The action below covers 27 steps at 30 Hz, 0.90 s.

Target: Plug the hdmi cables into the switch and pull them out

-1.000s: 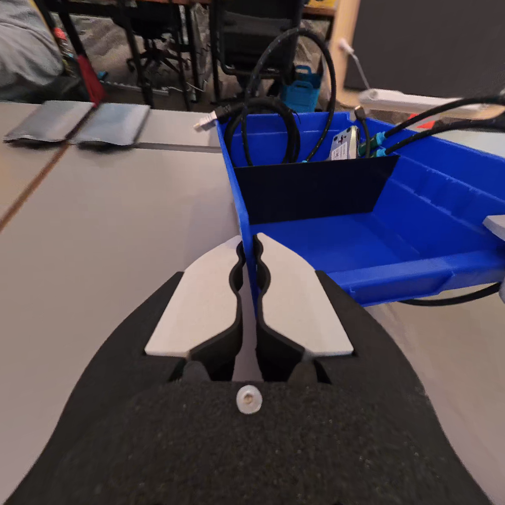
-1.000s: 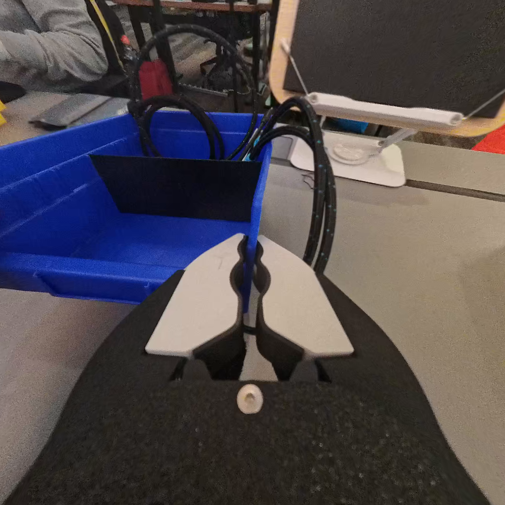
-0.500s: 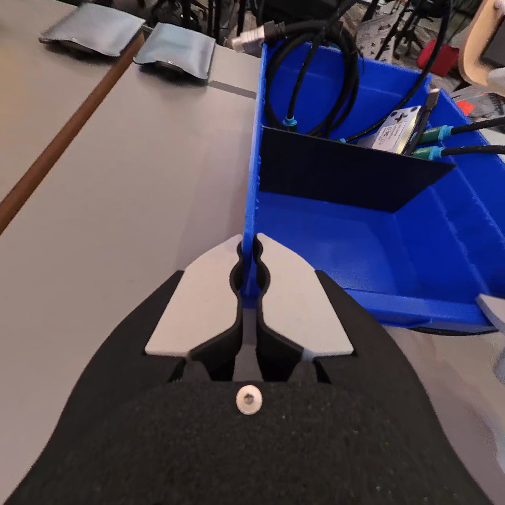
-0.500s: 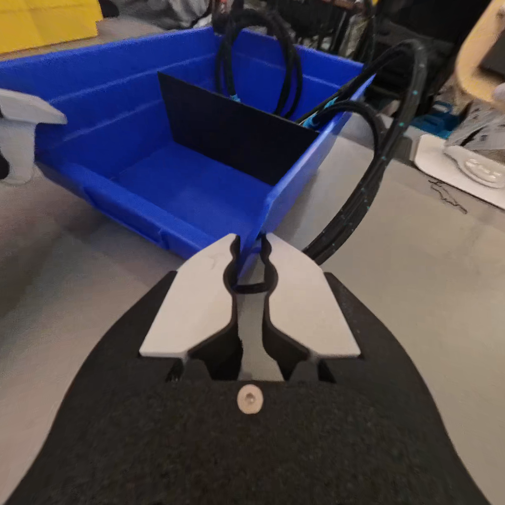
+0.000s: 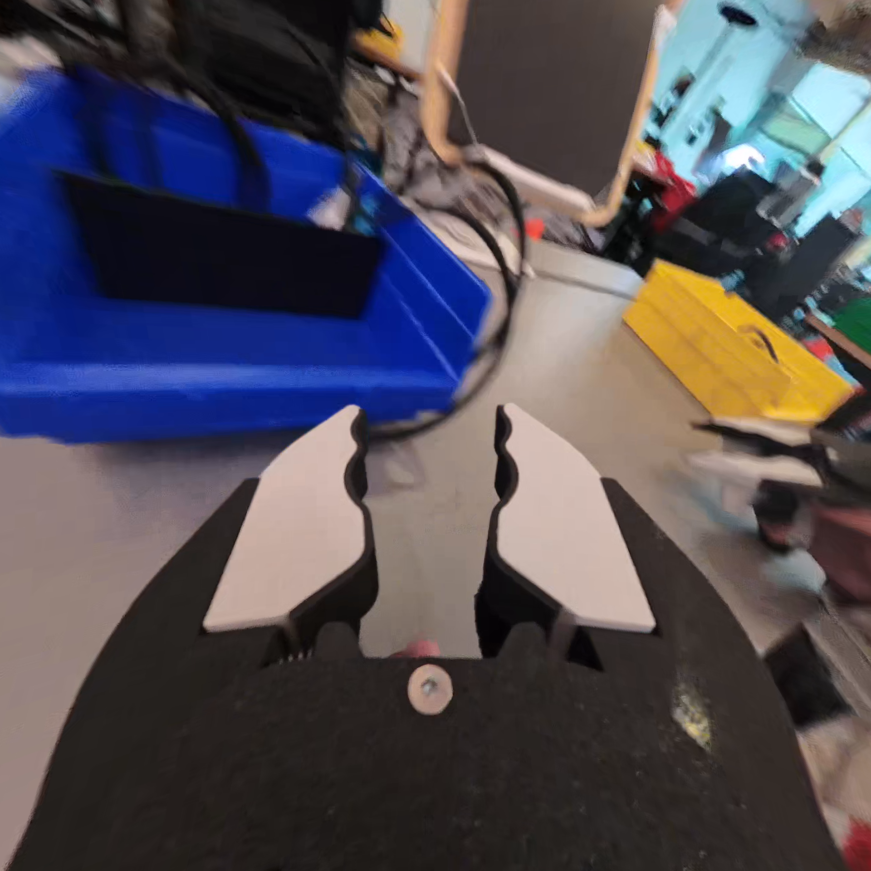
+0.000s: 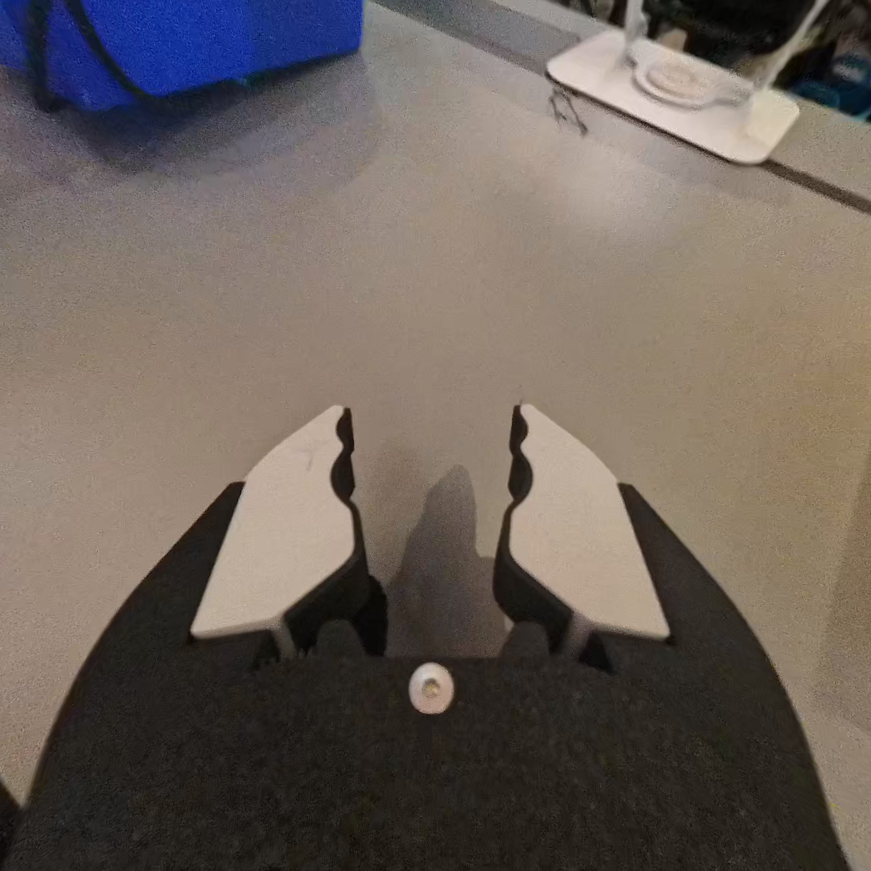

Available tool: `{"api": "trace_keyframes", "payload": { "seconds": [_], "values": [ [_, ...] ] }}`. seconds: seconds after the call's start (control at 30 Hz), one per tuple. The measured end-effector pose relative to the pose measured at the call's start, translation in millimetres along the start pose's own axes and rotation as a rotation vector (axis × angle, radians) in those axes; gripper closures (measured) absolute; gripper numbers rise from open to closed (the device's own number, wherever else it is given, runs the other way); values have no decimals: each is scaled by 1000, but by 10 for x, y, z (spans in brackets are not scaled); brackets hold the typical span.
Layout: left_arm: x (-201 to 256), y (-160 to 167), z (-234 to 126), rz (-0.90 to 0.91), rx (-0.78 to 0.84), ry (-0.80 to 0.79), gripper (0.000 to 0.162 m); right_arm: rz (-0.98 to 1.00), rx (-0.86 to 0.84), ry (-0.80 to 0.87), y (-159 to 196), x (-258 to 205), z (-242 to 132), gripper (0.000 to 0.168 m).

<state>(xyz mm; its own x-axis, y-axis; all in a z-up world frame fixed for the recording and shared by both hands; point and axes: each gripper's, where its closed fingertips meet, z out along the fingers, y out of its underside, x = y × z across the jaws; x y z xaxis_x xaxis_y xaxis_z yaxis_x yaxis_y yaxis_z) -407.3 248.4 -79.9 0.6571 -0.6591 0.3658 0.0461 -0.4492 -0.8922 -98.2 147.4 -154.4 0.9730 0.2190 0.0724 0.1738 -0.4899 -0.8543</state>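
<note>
**Both tongs open, nothing held**

The left tongs [image 5: 429,414] stand open above the grey worktop [image 5: 565,377], with bare surface between the two fingers. Far to the left sits the blue bin [image 5: 226,377], crossed by a dark divider [image 5: 226,264]. Black HDMI cables [image 5: 504,283] come out of the far compartment and curve over the right wall of the bin down to the worktop, where one loop passes near the tip of the left finger — touching it or not, I cannot tell. The switch is too blurred in the bin to make out. To the far right lies a yellow box [image 5: 726,349], and at the right edge the other gripper [image 5: 763,452] shows, blurred.

The right tongs [image 6: 431,412] are open too and hold nothing; only their shadow lies on the worktop [image 6: 424,283] between the fingers. The bin [image 6: 188,42] is at the far left, well apart, and a white flat base [image 6: 674,94] stands at the far right.
</note>
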Motion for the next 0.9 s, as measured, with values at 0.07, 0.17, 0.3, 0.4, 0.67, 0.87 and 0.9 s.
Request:
{"api": "trace_keyframes", "payload": {
  "seconds": [0.07, 0.17, 0.3, 0.4, 0.67, 0.87, 0.9],
  "values": [
    [305, 254, 143, 34, -71, 27, 109, 31, 25, 34, -28, 231, -144, 95],
    [544, 284, 283, 191, -81, 12, 109, 26, 88, 87, -116, 424, -202, 102],
    [571, 290, 379, 263, -92, -10, 109, 45, 28, 24, 2, 340, -111, 92],
    [534, 327, 391, 241, -113, -5, 108, 47, 43, 26, -26, 333, -125, 95],
    [430, 347, 374, 216, -130, -11, 110, 116, 7, 15, 52, 362, -86, 104],
    [304, -134, 379, 345, -179, 77, 104, 150, 14, -4, 46, 370, -102, 111],
    [268, -282, 410, 386, -187, 86, 101, 148, 12, -8, 49, 367, -99, 112]
  ]
}}
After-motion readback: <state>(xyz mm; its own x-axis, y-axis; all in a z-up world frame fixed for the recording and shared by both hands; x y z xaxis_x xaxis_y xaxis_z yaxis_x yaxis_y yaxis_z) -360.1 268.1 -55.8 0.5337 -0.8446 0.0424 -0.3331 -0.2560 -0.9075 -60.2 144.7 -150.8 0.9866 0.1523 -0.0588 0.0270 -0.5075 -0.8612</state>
